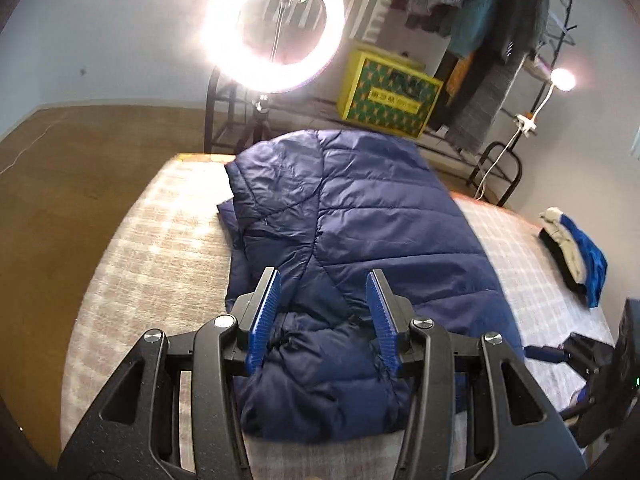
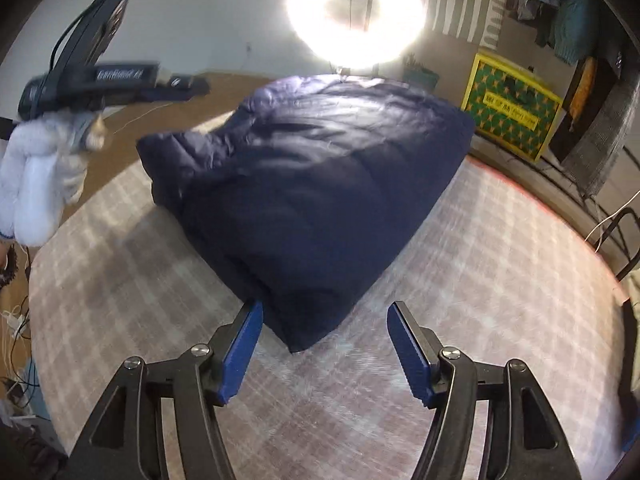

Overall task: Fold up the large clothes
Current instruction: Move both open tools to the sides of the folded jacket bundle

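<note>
The left claw (image 1: 324, 304) hangs spread over the bunched near end of the navy puffer jacket (image 1: 352, 216), whose long axis runs away across the bed (image 1: 152, 248). The right claw (image 2: 325, 346), also spread and empty, sits just short of the jacket's near corner, so the left is nearer

A ring light (image 1: 272, 28) glared beyond the bed (image 1: 152, 248). A yellow patterned box (image 1: 388, 94) sat beside a loaded clothes rack (image 1: 496, 32); folded clothes (image 1: 572, 254) lay on the bed's edge.

Puffer jacket (image 1: 360, 216) (image 2: 312, 200): navy, quilted, shiny shell; folded into a thick bundle, lying mid-bed (image 1: 152, 248) (image 2: 480, 280), its far end reaching the far edge.
</note>
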A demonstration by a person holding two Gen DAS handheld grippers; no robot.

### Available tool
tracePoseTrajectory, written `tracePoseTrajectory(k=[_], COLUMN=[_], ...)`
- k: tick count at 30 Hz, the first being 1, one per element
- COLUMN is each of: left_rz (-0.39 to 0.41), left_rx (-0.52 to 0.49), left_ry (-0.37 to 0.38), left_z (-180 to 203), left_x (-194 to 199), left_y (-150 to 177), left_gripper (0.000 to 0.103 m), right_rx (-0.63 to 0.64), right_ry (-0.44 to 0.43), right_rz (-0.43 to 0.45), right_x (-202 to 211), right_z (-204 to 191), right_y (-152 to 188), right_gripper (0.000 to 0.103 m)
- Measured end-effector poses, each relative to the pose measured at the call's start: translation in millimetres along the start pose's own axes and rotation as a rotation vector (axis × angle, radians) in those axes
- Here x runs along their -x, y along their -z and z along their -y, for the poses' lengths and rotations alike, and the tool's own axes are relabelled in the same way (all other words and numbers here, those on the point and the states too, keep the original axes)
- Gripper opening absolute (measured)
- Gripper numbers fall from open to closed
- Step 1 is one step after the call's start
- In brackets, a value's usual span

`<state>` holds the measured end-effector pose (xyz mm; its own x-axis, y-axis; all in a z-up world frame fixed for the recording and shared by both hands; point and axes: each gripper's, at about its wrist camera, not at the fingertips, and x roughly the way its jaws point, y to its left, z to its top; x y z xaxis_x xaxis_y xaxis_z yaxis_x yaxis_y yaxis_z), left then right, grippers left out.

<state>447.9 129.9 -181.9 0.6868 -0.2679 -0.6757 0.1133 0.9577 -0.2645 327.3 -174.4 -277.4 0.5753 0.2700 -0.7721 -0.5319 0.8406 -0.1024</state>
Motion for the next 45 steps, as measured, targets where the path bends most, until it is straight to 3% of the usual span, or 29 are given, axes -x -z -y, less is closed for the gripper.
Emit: tracePoseTrajectory(k=[4,5,7,12,17,19,20,23,27,29,32,35,39,45], left_rz=[-0.06,-0.088,-0.133,-0.128,-0.139,-0.111,-0.09,-0.027,0.016,0.018,0.023,-0.001,-0.058,-0.137], left_rx=[-0.02,-0.038,-0.065,0.058,0.052,0.057,0.062,0.06,0.02,0.017,-0.005,0.067,0.062,0.145], left_ry=[-0.051,-0.081,-0.137,-0.075,-0.085,-0.084,-0.083,-0.078,-0.109,-0.106,-0.164,-0.135,-0.231,-0.193], left_z=[-8,-12,-20,-46,-45,-47,-48,-49,-36,-30,-27,-35,-47,-71], left_x=[-23,-32,-46,-51,-43,-26,-17,6,9,-4,-30,-62,-104,-133], left_y=[5,11,27,65,58,48,41,17,-21,-42,-61,-69,-62,-34], left_gripper=[0.046,0.046,0.047,0.061,0.061,0.06,0.06,0.06,0.06,0.06,0.06,0.06,0.06,0.065], right_rx=[0.023,0.044,0.101,0.101,0.12,0.11,0.101,0.109,0.059,0.012,-0.08,-0.164,-0.237,-0.106], right_ry=[0.054,0.084,0.098,0.088,0.085,0.008,-0.071,-0.174,-0.181,-0.18,-0.227,-0.232,-0.244,-0.193], right_rz=[0.011,0.002,-0.015,-0.061,-0.059,-0.078,-0.073,0.016,0.135,0.183,0.199,0.195,0.125,0.071], right_x=[-11,-18,-22,-23,-18,-8,4,40,62,54,23,-17,-62,-80], right_z=[-7,-10,-15,4,-1,5,10,23,45,55,68,76,88,68], right_y=[-7,-10,-9,13,12,12,13,11,-21,-45,-75,-98,-97,-79], right_gripper=[0.06,0.044,0.032,0.007,0.006,0.01,0.017,0.024,0.033,0.034,0.034,0.037,0.044,0.044])
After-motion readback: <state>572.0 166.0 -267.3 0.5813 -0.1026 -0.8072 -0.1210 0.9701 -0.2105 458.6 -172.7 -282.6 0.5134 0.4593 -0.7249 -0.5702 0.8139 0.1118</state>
